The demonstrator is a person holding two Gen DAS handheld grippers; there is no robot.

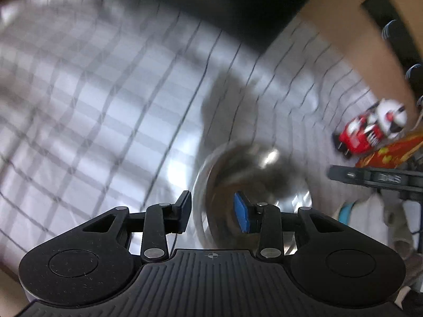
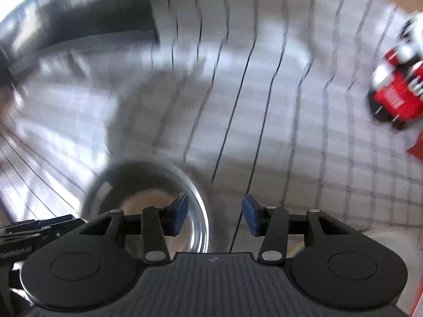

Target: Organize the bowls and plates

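A shiny steel bowl (image 1: 264, 179) stands on a grey checked tablecloth (image 1: 105, 105); both views are blurred. My left gripper (image 1: 212, 211) hovers over the bowl's left rim, open, with the thin rim in the gap and neither blue pad pressing on it. In the right wrist view the same bowl (image 2: 119, 182) sits low and left. My right gripper (image 2: 215, 212) is open over the bowl's right rim, its left pad above the inside of the bowl. Each gripper shows at the edge of the other's view: right (image 1: 370, 178), left (image 2: 34, 229).
A red and white toy car (image 1: 364, 132) (image 2: 396, 92) lies on the cloth to the right, beside an orange-red packet (image 1: 391, 153). A tan box or panel (image 1: 357, 39) rises at the far right. A dark block (image 2: 79, 26) stands at the back left.
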